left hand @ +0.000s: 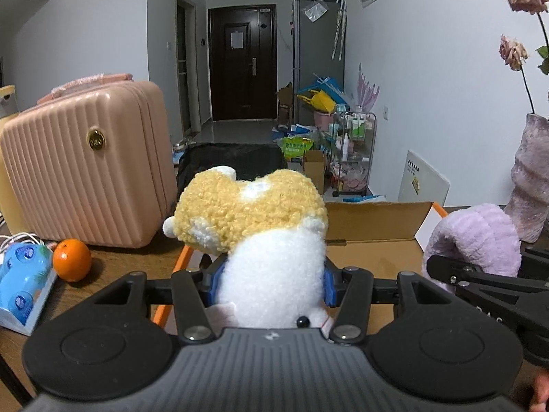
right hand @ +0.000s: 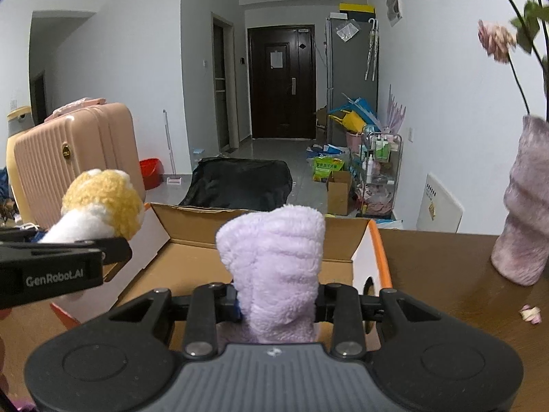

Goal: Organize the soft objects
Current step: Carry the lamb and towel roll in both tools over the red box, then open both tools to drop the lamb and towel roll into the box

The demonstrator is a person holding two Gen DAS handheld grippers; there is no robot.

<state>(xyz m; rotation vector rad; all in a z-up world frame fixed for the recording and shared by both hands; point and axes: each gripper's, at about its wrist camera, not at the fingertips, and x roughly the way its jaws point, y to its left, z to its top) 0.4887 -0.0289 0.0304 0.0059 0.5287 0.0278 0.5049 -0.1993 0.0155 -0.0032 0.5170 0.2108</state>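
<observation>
My left gripper [left hand: 271, 283] is shut on a yellow and white plush toy [left hand: 260, 226], pressing its white body between blue pads. The toy is held above the near edge of an open cardboard box [left hand: 374, 230]. My right gripper [right hand: 276, 300] is shut on a fluffy lilac soft object [right hand: 274, 261], also held over the open cardboard box [right hand: 192, 261]. In the left wrist view the lilac soft object [left hand: 477, 240] shows at right. The right wrist view shows the plush toy [right hand: 103, 202] at left, sticking out of the left gripper.
The box stands on a brown table [right hand: 439, 267]. A pink suitcase [left hand: 85, 164], an orange [left hand: 72, 259] and a blue bottle pack [left hand: 24, 274] are at left. A purple vase [right hand: 528, 219] with dried roses stands at right. Cluttered floor lies beyond.
</observation>
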